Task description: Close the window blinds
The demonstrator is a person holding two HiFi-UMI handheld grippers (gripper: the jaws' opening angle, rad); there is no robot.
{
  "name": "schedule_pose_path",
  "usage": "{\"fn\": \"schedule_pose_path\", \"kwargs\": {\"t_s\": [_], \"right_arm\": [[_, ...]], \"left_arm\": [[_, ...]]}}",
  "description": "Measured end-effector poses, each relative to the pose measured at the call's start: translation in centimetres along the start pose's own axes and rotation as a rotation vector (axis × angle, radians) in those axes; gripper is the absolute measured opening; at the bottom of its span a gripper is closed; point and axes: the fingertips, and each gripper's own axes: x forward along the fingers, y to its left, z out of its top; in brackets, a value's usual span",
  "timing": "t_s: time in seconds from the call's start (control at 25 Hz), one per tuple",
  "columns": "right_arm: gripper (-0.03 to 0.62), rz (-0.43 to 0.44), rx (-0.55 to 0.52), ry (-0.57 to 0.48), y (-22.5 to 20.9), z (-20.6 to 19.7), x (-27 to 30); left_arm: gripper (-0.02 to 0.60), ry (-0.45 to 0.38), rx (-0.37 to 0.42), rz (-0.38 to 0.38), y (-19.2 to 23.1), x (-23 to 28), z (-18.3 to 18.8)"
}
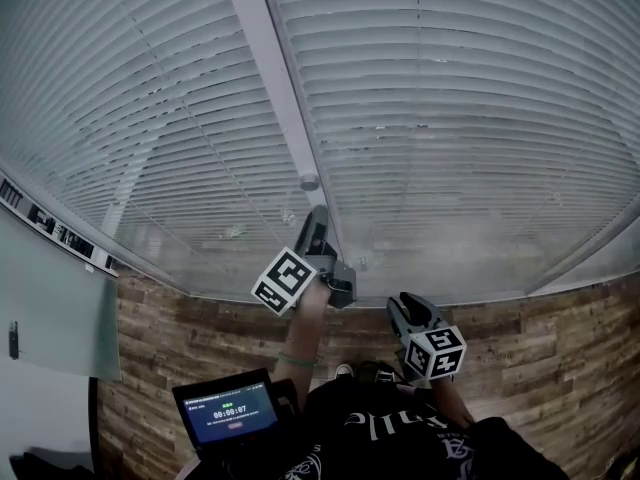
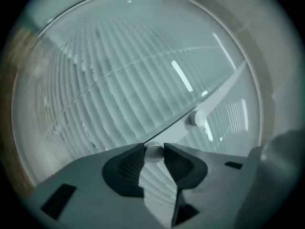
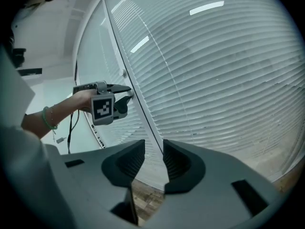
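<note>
Wood panelling (image 1: 560, 338) is running beneath two wide window blinds (image 1: 450, 118), which are hanging fully lowered on either side of a white frame post (image 1: 270, 78), their slats seemingly tilted just enough to be letting light through. Up by the post, the left gripper (image 1: 318, 223) is pinching a rounded white wand end (image 2: 153, 152), probably to twist the slats shut. Lower down, the right gripper (image 3: 153, 150) is waiting with jaws spread and empty, likely keeping clear
</note>
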Motion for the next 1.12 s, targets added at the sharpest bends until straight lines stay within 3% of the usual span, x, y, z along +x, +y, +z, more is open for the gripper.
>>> {"fn": "schedule_pose_path", "kwargs": {"t_s": [0.08, 0.24, 0.28, 0.32, 0.36, 0.4, 0.48, 0.56, 0.68, 0.72, 0.8, 1.0, 1.12], "right_arm": [[0.13, 0.0, -0.003, 0.001, -0.1, -0.4, 0.1], [0.13, -0.004, -0.004, 0.008, 0.5, 0.3, -0.3], [0.13, -0.006, -0.004, 0.01, 0.6, 0.5, -0.4], [0.13, -0.006, -0.004, 0.013, 0.8, 0.7, -0.5], [0.13, -0.006, -0.003, 0.015, 0.9, 0.8, -0.6], [0.13, -0.005, -0.003, 0.016, 0.8, 0.8, -0.7], [0.13, -0.001, -0.001, 0.018, 0.4, 1.0, -1.0], [0.13, -0.001, 0.002, 0.018, -0.1, 0.7, -1.4], [0.13, -0.003, 0.006, 0.023, -0.3, 0.2, -1.8], [0.13, -0.001, 0.007, 0.025, -0.2, 0.1, -1.9], [0.13, 0.002, 0.012, 0.03, -0.2, -0.1, -2.1], [0.13, 0.023, 0.004, 0.036, 0.9, 0.7, -3.4], [0.13, 0.044, -0.006, 0.059, 1.7, -0.1, -4.1]], "left_arm": [[0.129, 0.024, 0.368, 0.034, -0.3, -0.4, 0.3], [0.164, 0.152, 1.285, 0.116, -1.8, -1.0, -0.1], [0.164, 0.191, 1.441, 0.121, -1.9, -1.0, -0.4], [0.164, 0.222, 1.538, 0.124, -2.0, -0.9, -0.6], [0.164, 0.239, 1.582, 0.129, -2.0, -0.7, -0.6], [0.164, 0.243, 1.584, 0.137, -2.0, -0.4, -0.5], [0.13, 0.228, 1.486, 0.141, -2.0, -0.1, -0.1], [0.129, 0.195, 1.253, 0.121, -2.1, -0.1, -0.1], [0.129, 0.135, 0.811, 0.082, -2.2, -0.4, 0.6], [0.129, 0.119, 0.722, 0.075, -2.1, -0.4, 0.9], [0.129, 0.112, 0.676, 0.07, -1.9, -0.4, 1.2], [0.129, 0.126, 0.712, 0.033, -2.9, -2.1, 0.8], [0.127, 0.19, 0.745, 0.035, -1.8, -5.2, -2.0]]}}
